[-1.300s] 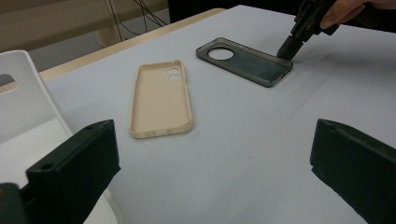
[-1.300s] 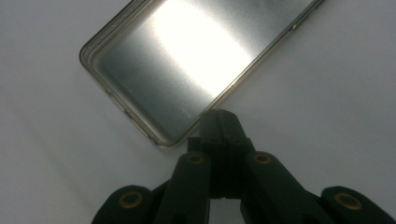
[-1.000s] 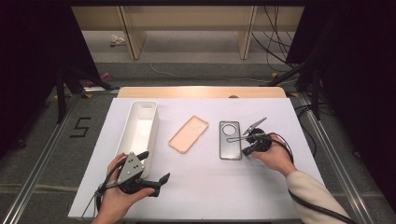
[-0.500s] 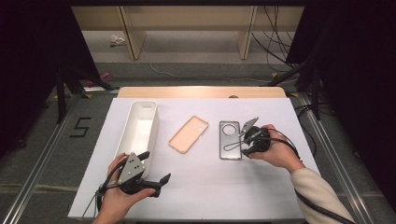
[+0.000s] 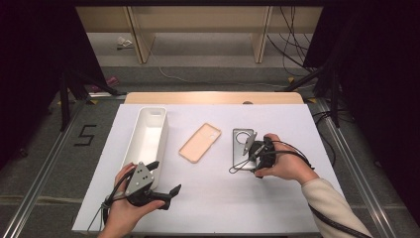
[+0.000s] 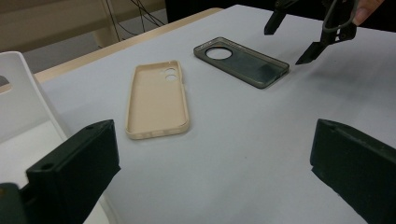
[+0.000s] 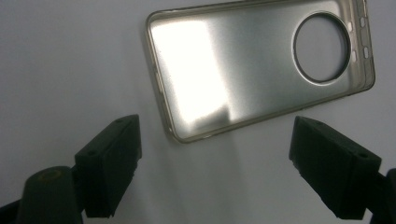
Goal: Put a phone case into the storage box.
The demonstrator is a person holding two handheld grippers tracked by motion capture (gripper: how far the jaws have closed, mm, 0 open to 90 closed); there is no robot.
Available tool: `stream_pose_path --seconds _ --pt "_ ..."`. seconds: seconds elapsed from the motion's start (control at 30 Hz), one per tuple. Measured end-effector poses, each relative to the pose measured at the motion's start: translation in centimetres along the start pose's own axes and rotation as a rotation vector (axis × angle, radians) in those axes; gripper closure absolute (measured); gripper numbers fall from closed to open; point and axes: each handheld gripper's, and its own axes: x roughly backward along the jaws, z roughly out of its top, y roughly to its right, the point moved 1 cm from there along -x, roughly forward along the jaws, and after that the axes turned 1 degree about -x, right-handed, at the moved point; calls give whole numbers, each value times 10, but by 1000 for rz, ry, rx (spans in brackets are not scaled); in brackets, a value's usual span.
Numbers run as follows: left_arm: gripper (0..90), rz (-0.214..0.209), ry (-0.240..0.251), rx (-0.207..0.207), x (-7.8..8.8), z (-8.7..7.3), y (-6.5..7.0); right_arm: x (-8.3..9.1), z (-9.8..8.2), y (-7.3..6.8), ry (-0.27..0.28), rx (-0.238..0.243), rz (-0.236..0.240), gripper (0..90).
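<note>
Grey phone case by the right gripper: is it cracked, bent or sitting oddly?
Nothing stands out. The grey phone case lies flat on the white table, whole, with no visible crack. The right gripper is open above it, its jaws just opened, nothing between them. The beige case lies askew, undamaged.

I am seeing a white table standing on grey floor, a "5" marked there. Wooden shelving is lining the back; cables are hanging, possibly from stands. Surroundings are lying dark.
</note>
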Motion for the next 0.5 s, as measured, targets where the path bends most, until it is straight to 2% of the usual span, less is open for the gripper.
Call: stream_pose_path --seconds 0.3,0.43,0.47,0.5 --pt "7 -2 0 0 0 0 1 -5 11 -6 -48 62 -14 208" --pt "7 -3 -1 -1 -1 0 1 -8 15 -8 -57 77 -14 221" --pt "7 -3 0 1 -1 0 1 -9 17 -10 -75 74 -16 222" --pt "7 -3 -1 -2 -1 0 1 -10 18 -10 -63 84 -16 222"
